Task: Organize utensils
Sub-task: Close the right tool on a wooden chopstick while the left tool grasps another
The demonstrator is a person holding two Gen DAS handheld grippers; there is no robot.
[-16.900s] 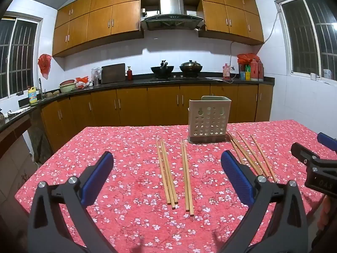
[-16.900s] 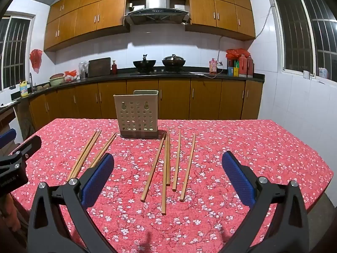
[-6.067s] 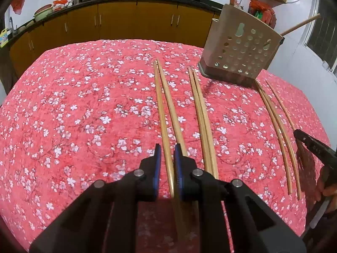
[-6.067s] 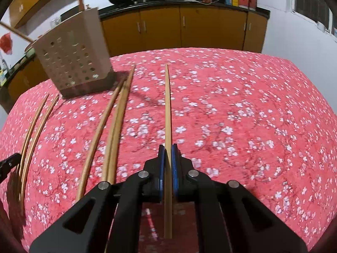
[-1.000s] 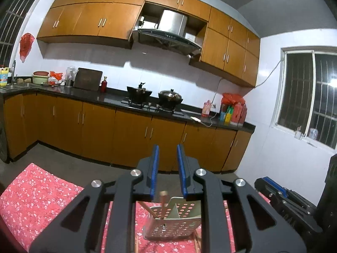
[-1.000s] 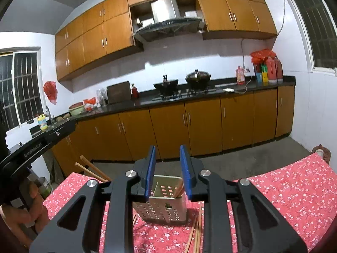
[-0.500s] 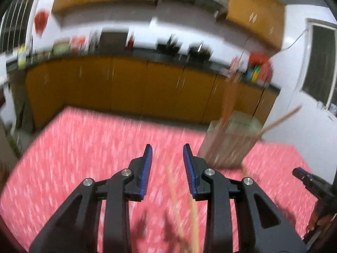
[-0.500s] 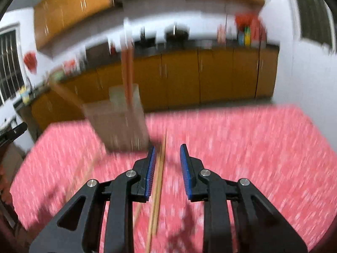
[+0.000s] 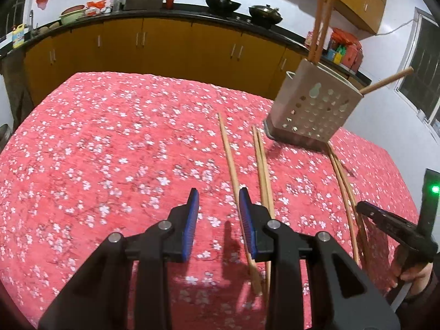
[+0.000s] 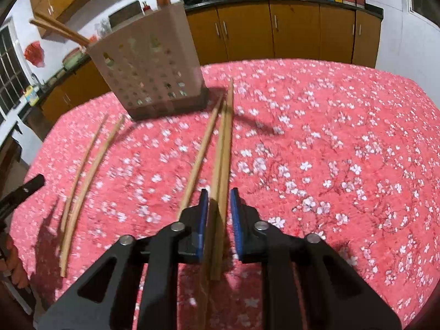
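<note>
A perforated beige utensil holder (image 9: 310, 107) (image 10: 148, 68) stands on the red floral tablecloth (image 9: 110, 151) with several chopsticks sticking out of it. In the left wrist view my left gripper (image 9: 218, 206) is open and empty; a single chopstick (image 9: 229, 156) lies just by its right finger, and a pair (image 9: 262, 165) lies further right. In the right wrist view my right gripper (image 10: 218, 203) is partly open, low over two chopsticks (image 10: 224, 148) that run between its fingers. A third chopstick (image 10: 205, 140) lies just left of them.
Two more chopsticks (image 10: 88, 162) lie at the left in the right wrist view, and they show at the right in the left wrist view (image 9: 343, 181). The other gripper's black tip (image 9: 385, 222) (image 10: 22, 189) shows at each frame's edge. Kitchen cabinets (image 9: 165, 44) stand behind the table.
Both grippers have swung down from above the holder to low over the table. Their jaws are open, empty, and now over the lying chopsticks.
</note>
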